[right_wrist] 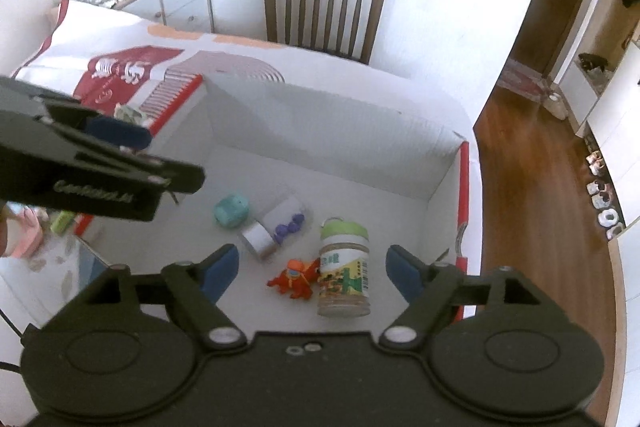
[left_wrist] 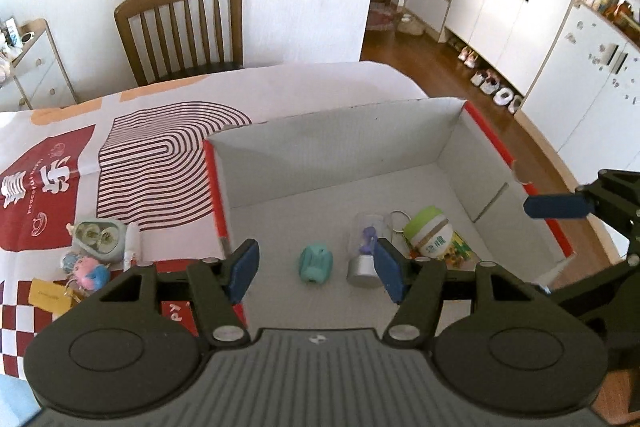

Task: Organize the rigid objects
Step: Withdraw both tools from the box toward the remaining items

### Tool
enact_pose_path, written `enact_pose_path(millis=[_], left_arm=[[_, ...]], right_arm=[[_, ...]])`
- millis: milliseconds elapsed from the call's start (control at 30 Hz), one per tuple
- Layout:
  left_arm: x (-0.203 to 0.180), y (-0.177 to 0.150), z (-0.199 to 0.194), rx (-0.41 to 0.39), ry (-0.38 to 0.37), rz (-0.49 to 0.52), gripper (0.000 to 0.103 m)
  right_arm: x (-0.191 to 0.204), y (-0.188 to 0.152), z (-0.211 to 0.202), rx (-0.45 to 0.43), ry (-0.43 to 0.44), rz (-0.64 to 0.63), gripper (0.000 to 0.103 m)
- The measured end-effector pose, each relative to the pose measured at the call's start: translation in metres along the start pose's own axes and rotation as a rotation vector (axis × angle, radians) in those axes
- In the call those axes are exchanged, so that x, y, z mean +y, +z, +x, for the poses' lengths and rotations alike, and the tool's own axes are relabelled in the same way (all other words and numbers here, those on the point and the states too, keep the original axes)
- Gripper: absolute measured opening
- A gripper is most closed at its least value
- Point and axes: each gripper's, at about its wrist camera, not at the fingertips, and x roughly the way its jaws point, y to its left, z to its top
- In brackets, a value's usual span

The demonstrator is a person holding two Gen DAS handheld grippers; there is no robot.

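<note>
- Both grippers are held above the box (right_wrist: 360,131); the left gripper (left_wrist: 316,267) and right gripper (right_wrist: 312,267) are spread apart, with nothing held.
- Four things are seen lying in the box: teal toy (left_wrist: 316,262), clear tube (right_wrist: 276,227), orange toy (right_wrist: 294,278), jar (right_wrist: 344,267).
- This drop looks done. More toys (left_wrist: 94,243) are left on the table (left_wrist: 168,147) beside the box; one must be grabbed next.
- A chair (left_wrist: 184,27) is seen behind, with cupboards (left_wrist: 504,3) far off.

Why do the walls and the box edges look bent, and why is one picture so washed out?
Both wrist views are fisheye, bowing the cardboard box edges; the right wrist view is overexposed, bleaching the tablecloth; the left hand-held gripper there is blurred.
</note>
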Motion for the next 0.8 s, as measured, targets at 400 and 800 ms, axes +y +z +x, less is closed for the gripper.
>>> enact_pose_path(millis=[400, 800], left_arm=[[0.042, -0.045, -0.068, -0.101, -0.029, -0.006, 0.07], [0.122, -0.104, -0.117, -0.198, 0.066, -0.067, 0.082]], right_arm=[[0.044, -0.005, -0.037, -0.115, 0.042, 0.046, 0.096], [0.12, -0.007, -0.046, -0.187, 0.158, 0.038, 0.103]])
